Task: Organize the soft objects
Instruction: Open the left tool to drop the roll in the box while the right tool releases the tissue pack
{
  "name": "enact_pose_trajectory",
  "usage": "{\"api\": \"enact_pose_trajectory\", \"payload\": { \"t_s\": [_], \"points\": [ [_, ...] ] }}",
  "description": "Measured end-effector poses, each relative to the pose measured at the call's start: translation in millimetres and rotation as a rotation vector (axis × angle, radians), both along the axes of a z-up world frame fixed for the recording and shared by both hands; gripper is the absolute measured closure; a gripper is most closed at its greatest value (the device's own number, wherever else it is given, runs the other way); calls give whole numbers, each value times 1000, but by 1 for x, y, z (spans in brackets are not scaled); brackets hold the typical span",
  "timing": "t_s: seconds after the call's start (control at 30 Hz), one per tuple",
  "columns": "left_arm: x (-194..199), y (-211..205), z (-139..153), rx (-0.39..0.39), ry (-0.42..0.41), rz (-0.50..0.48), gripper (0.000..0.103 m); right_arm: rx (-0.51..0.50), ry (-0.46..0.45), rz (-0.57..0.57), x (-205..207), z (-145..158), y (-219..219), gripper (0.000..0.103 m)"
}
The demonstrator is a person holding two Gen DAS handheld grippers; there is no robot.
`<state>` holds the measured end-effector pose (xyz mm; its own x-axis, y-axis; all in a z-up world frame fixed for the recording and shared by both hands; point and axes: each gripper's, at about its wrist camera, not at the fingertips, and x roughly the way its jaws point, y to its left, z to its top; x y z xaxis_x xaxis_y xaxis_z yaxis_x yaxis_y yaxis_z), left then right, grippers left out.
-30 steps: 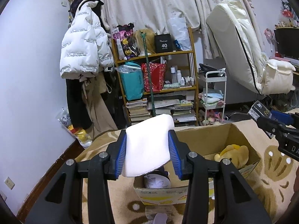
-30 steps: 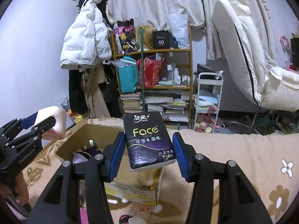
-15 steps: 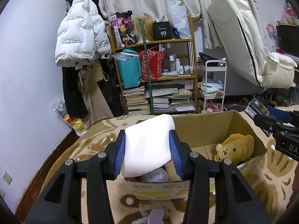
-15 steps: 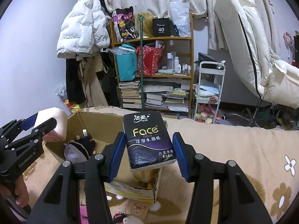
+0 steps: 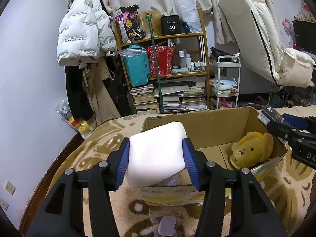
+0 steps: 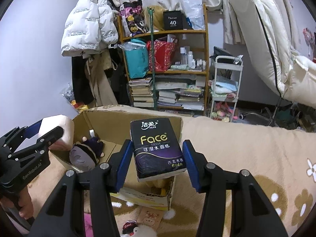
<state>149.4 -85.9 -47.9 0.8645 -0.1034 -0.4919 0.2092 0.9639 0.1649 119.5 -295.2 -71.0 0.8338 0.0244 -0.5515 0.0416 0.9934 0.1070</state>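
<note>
left gripper [image 5: 156, 158]: you're clamping a white foam block [image 5: 156, 152] between both blue fingers [image 5: 122, 163], closed onto its sides; it's hanging over the near left corner of the cardboard box [image 5: 209, 126], not yet inside.
right gripper [image 6: 157, 160]: you're pinching a dark Face tissue pack [image 6: 158, 150], fingers closed on its two long edges, pack upright with label facing the camera, sitting above the box's near right wall.
block look: squashing slightly at the pads, rounded top edge, pale pink-white, reading as compressible.
pack look: soft plastic wrap, wrinkling near the bottom, white tissue showing under the lower edge.
box contents: yellow plush [image 5: 252, 150] lying in the right end, purple-haired plush doll [image 6: 86, 153] lying in the left end; middle floor of the box is showing bare cardboard.
progress: my read is roughly halfway, two plush items are in, two are in your hands waiting for release.
left over: small flat items [image 6: 150, 216] are lying on the patterned blanket [image 6: 246, 150] in front of the box; can't tell whether they count as soft objects.
</note>
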Motion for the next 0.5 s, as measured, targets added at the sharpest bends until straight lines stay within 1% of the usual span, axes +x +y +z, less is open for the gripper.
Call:
{"api": "enact_pose_trajectory", "payload": {
  "t_s": [0.17, 0.27, 0.33, 0.4, 0.5],
  "points": [
    [1, -1, -2, 19, 13, 9, 45, 4, 11, 24, 1, -3, 4, 48],
    [0, -1, -3, 12, 23, -6, 40, 6, 15, 36, 2, -4, 6, 48],
    [-2, -1, -3, 19, 10, 3, 36, 11, 19, 42, 3, -4, 7, 48],
    [-3, 1, -1, 20, -1, 13, 25, 14, 23, 43, 4, -5, 6, 46],
    [-4, 6, 3, 6, -9, 34, 19, 16, 20, 34, 2, -5, 6, 43]
  ]
}}
